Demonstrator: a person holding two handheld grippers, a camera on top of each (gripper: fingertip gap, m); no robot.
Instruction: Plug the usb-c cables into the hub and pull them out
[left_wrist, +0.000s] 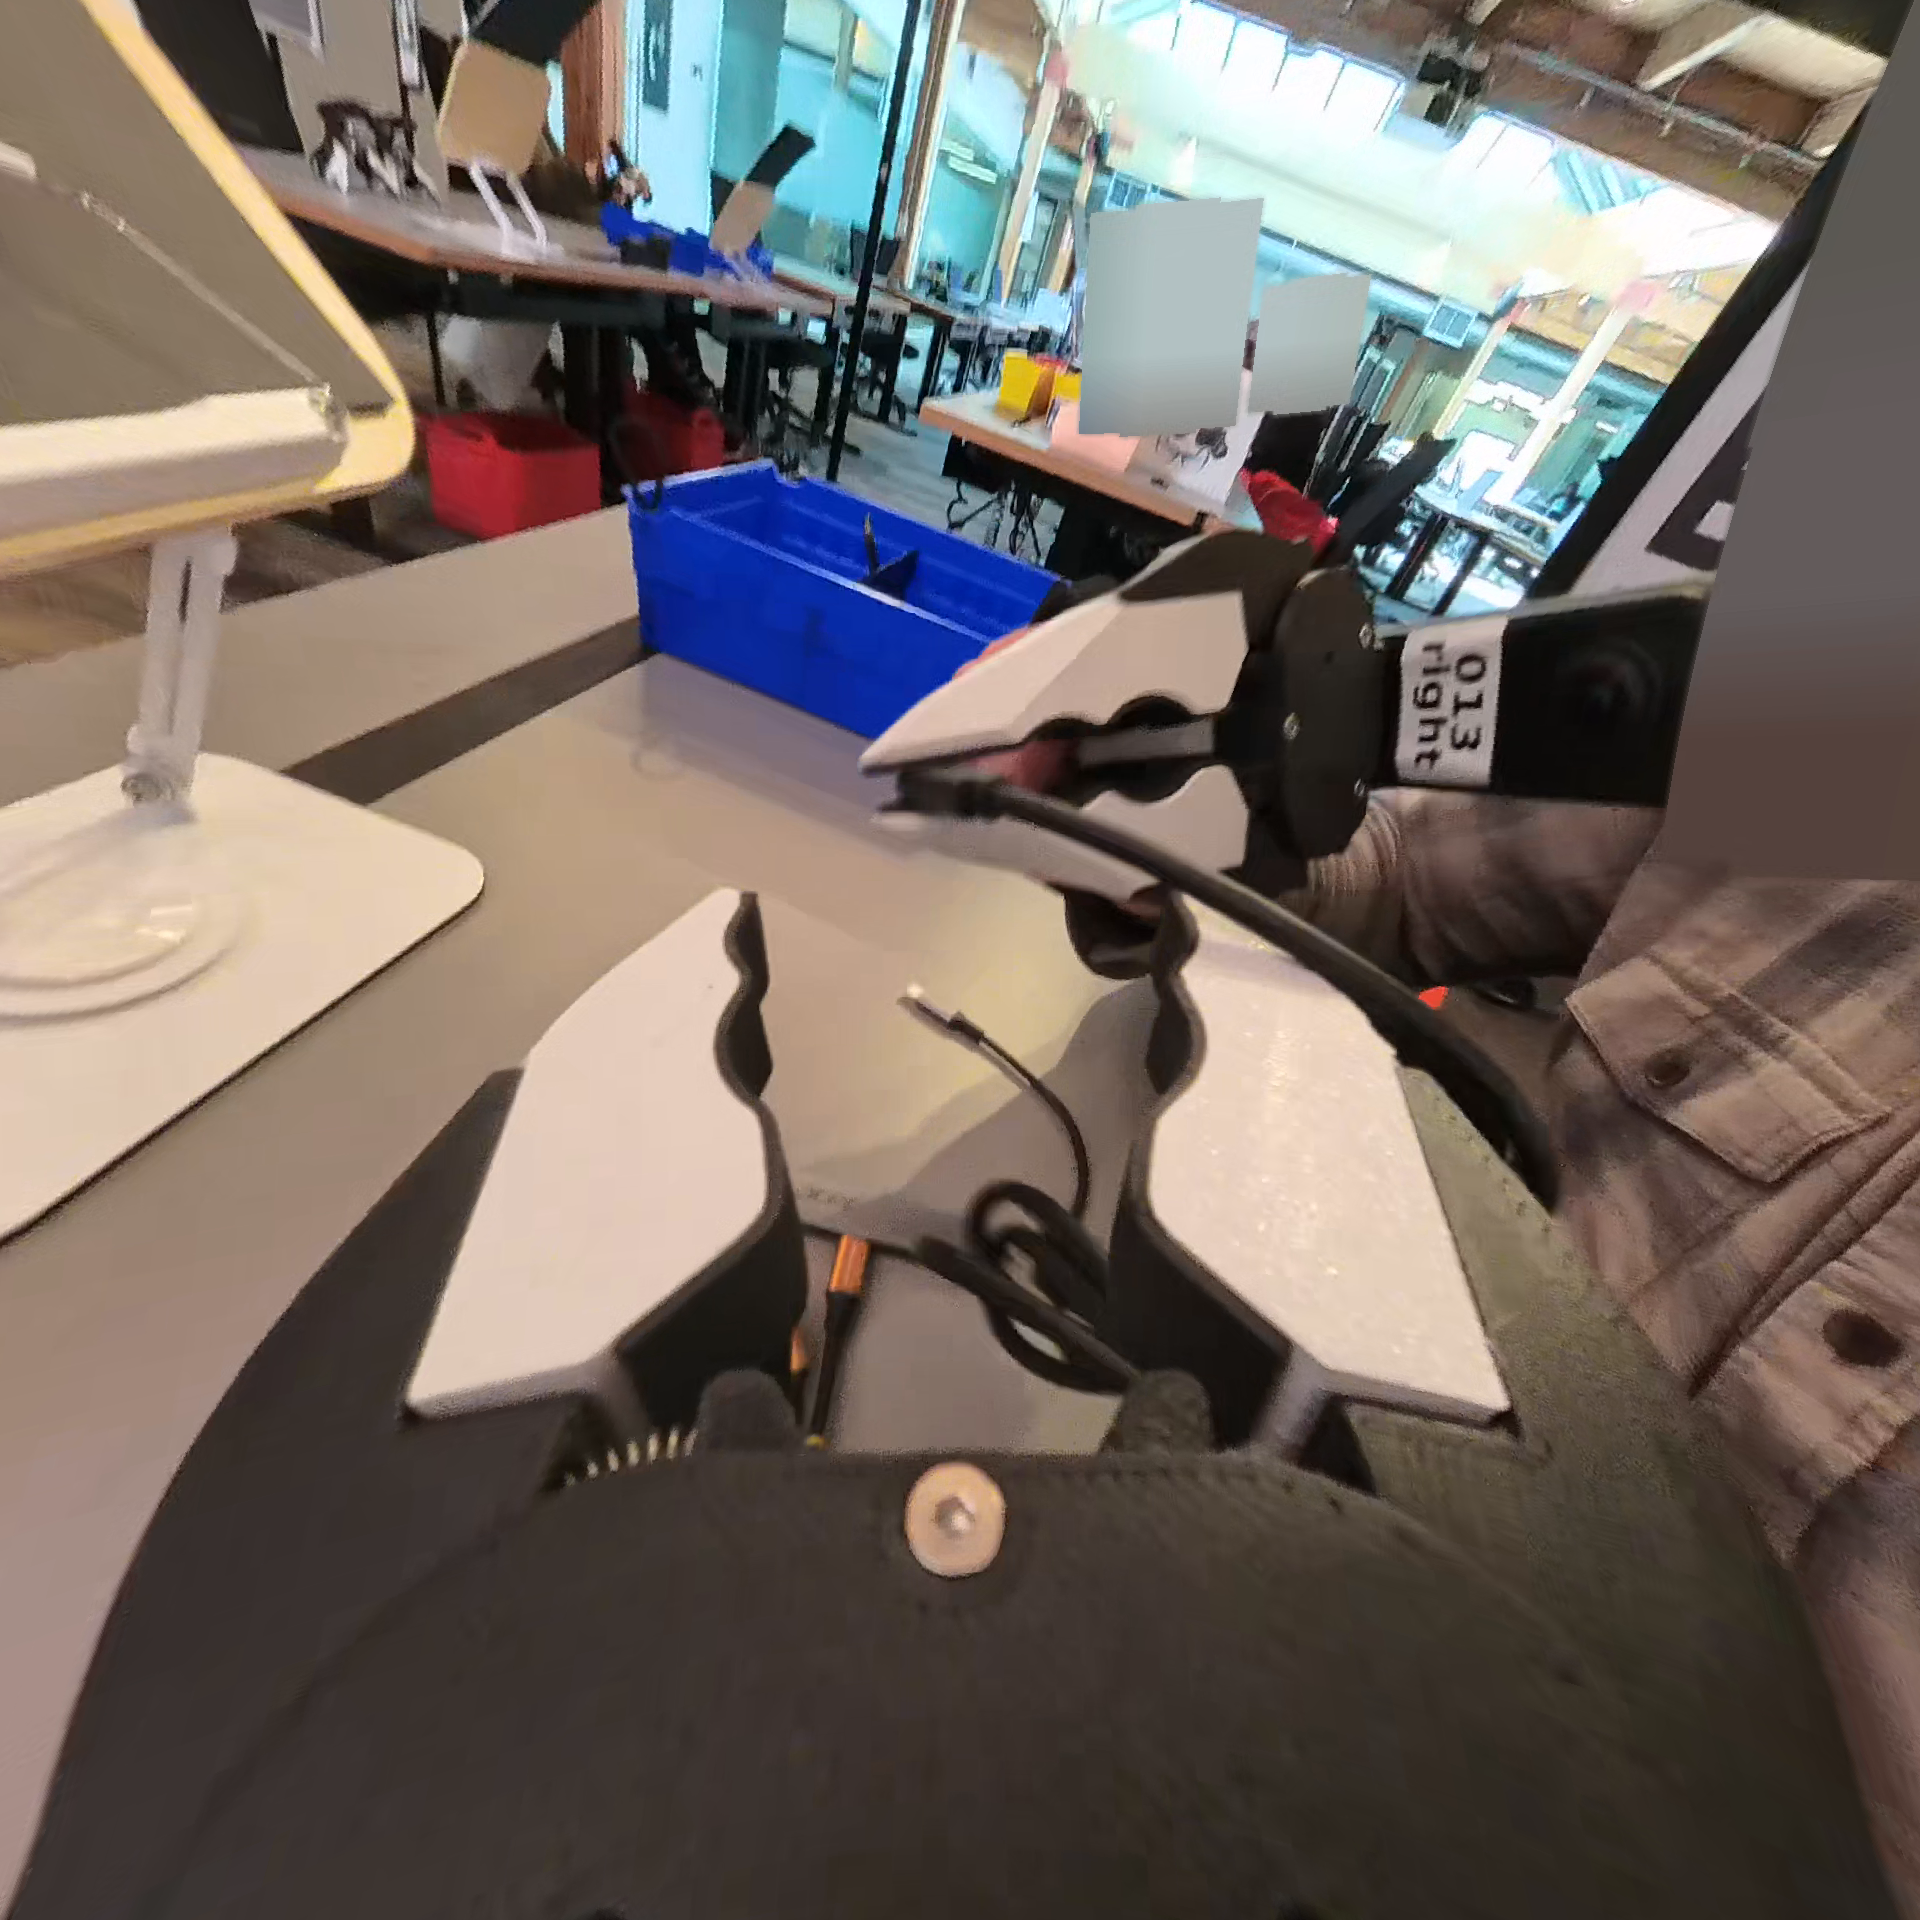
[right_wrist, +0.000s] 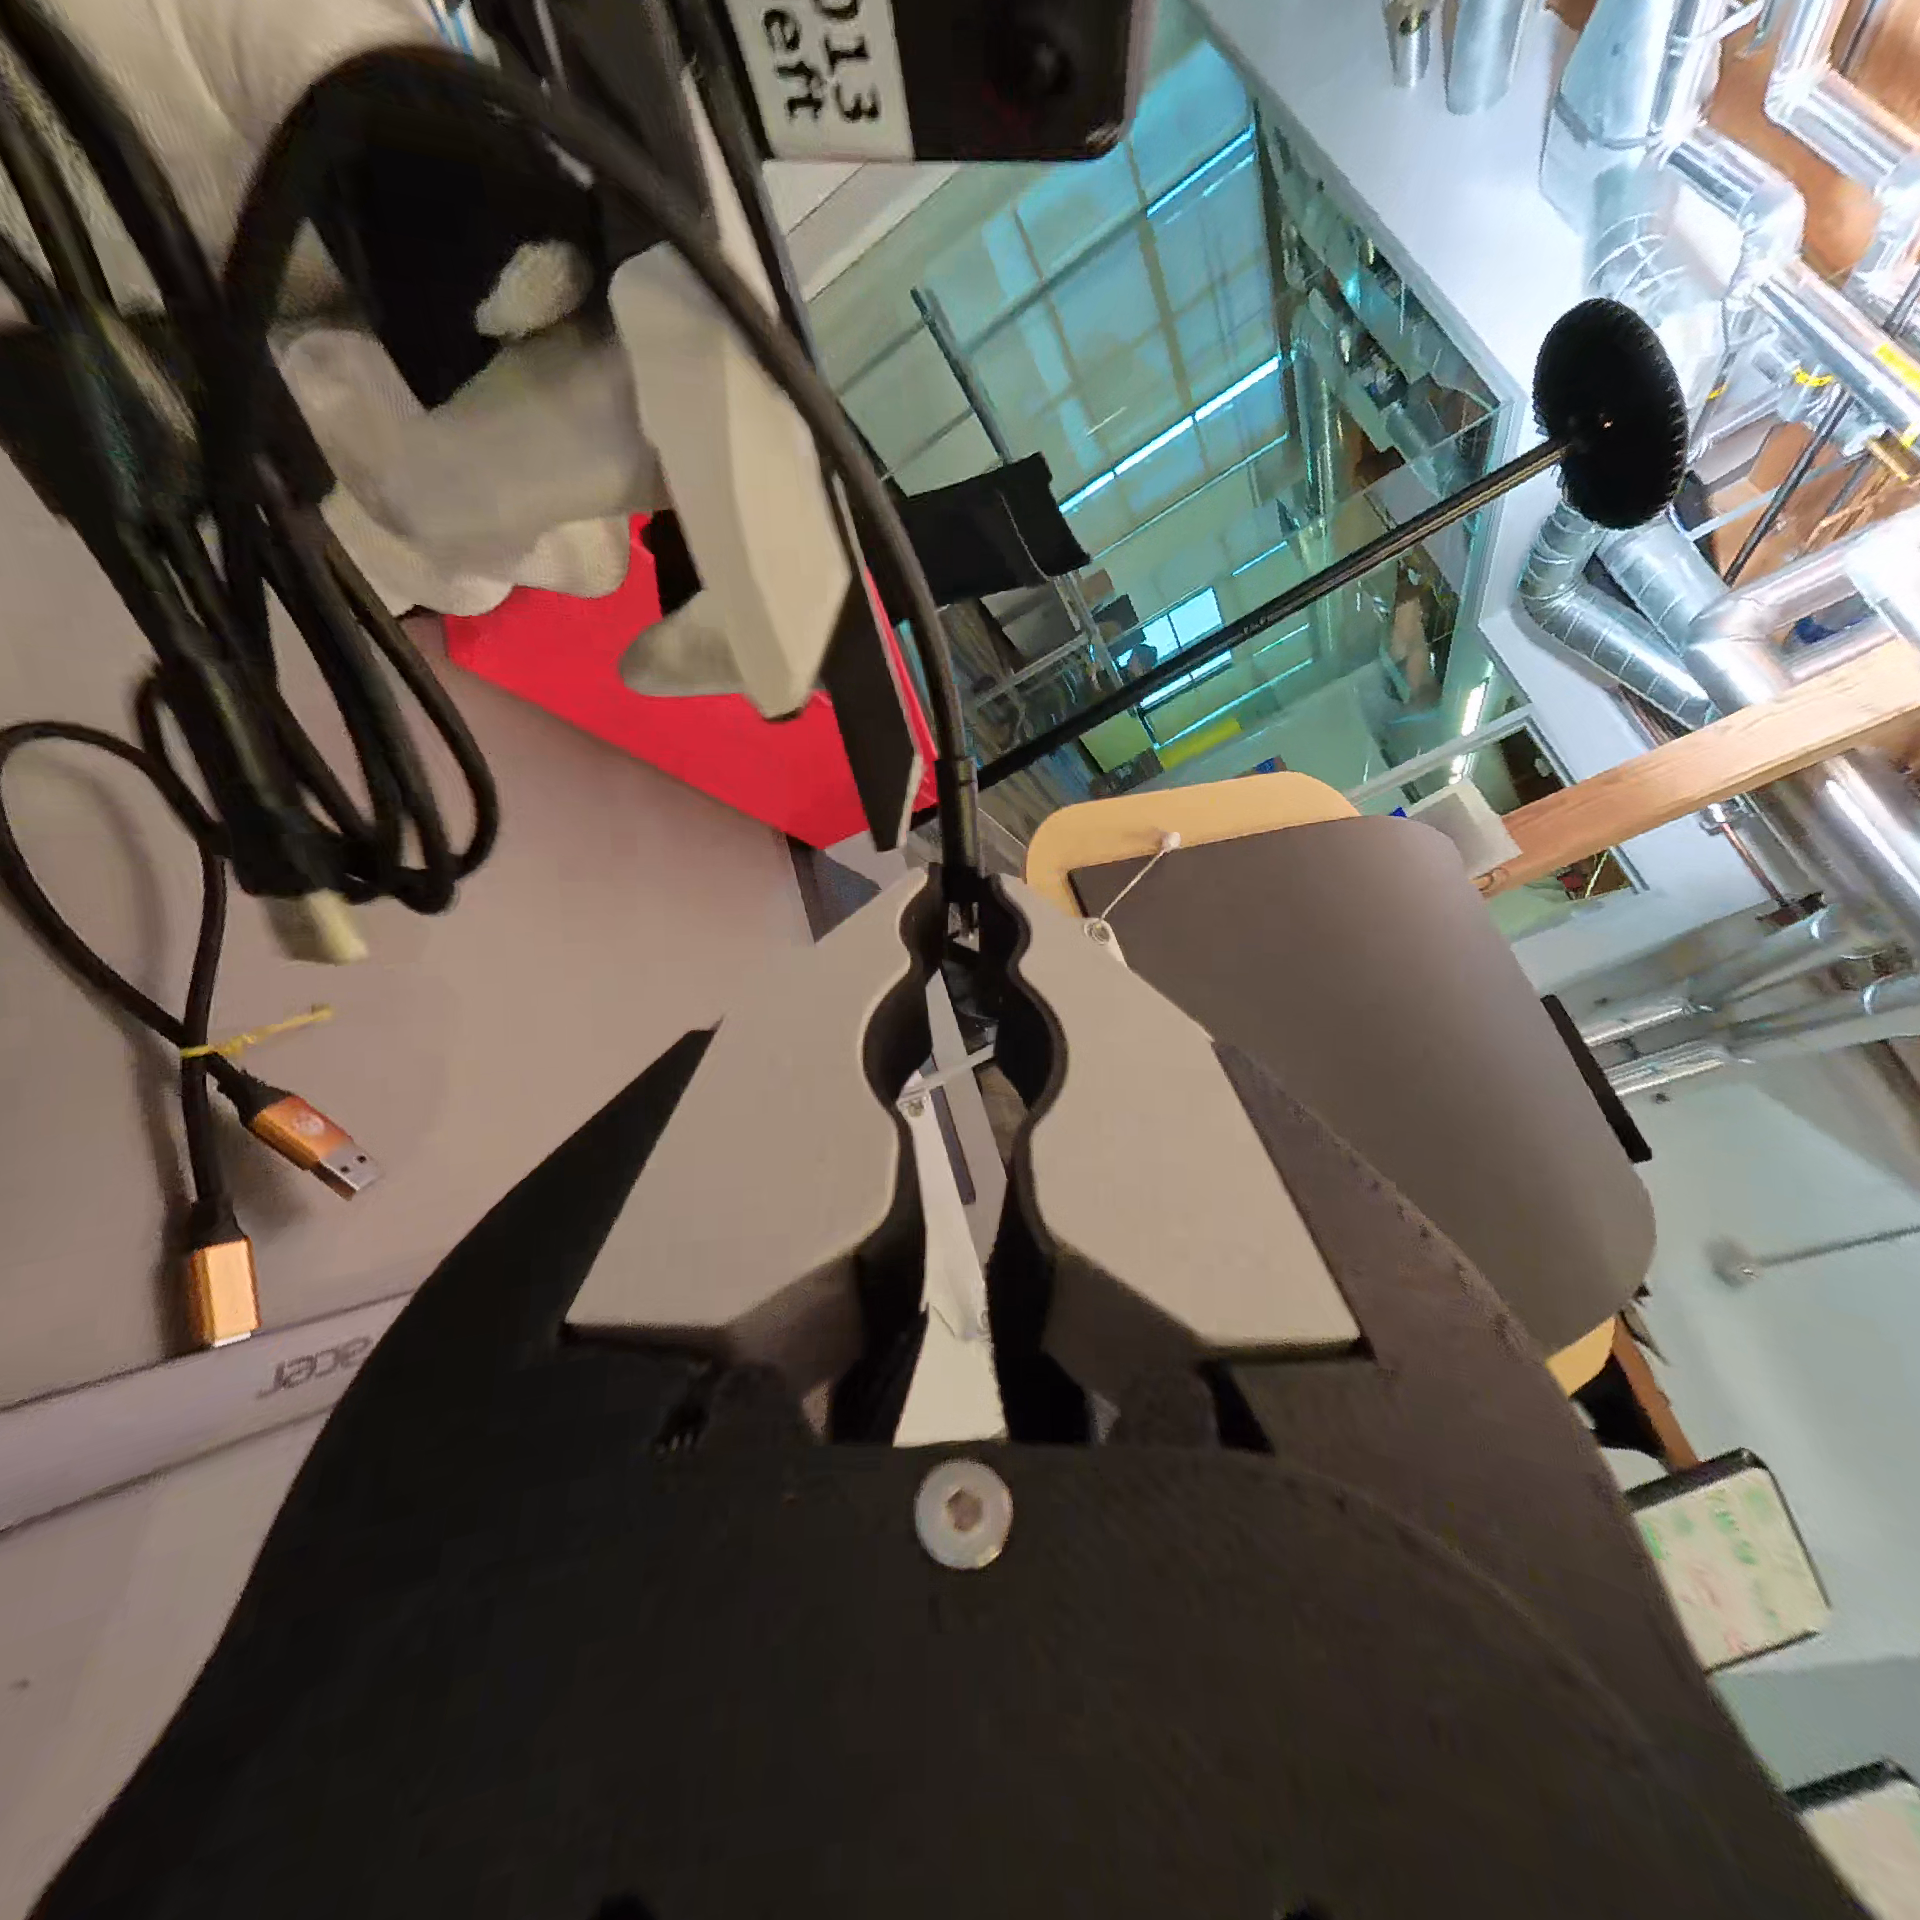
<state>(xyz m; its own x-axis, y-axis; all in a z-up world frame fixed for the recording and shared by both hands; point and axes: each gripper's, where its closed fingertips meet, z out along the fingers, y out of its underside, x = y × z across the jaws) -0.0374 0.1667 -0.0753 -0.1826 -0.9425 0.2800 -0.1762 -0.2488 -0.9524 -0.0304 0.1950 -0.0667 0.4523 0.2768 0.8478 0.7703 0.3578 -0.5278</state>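
Note:
My right gripper (right_wrist: 961, 888) is shut on the plug end of a thick black cable (right_wrist: 958, 810), which arcs up and to the left. In the left wrist view the right gripper (left_wrist: 888, 798) holds that cable (left_wrist: 1299, 945) in the air above and beyond my left gripper. My left gripper (left_wrist: 961, 935) is open and empty over a flat grey device (left_wrist: 873, 1122). A thin black cable (left_wrist: 1039, 1091) with a silver plug lies between its fingers. One left finger (right_wrist: 738, 499) shows in the right wrist view. I cannot tell which item is the hub.
A blue bin (left_wrist: 831, 603) stands at the table's far edge. A white tablet stand (left_wrist: 208, 935) is on the left. A bundle of black cables (right_wrist: 260, 727), an orange-tipped cable (right_wrist: 301, 1132) and a red bin (right_wrist: 675, 707) lie nearby. A person's plaid sleeve (left_wrist: 1714, 1091) is at right.

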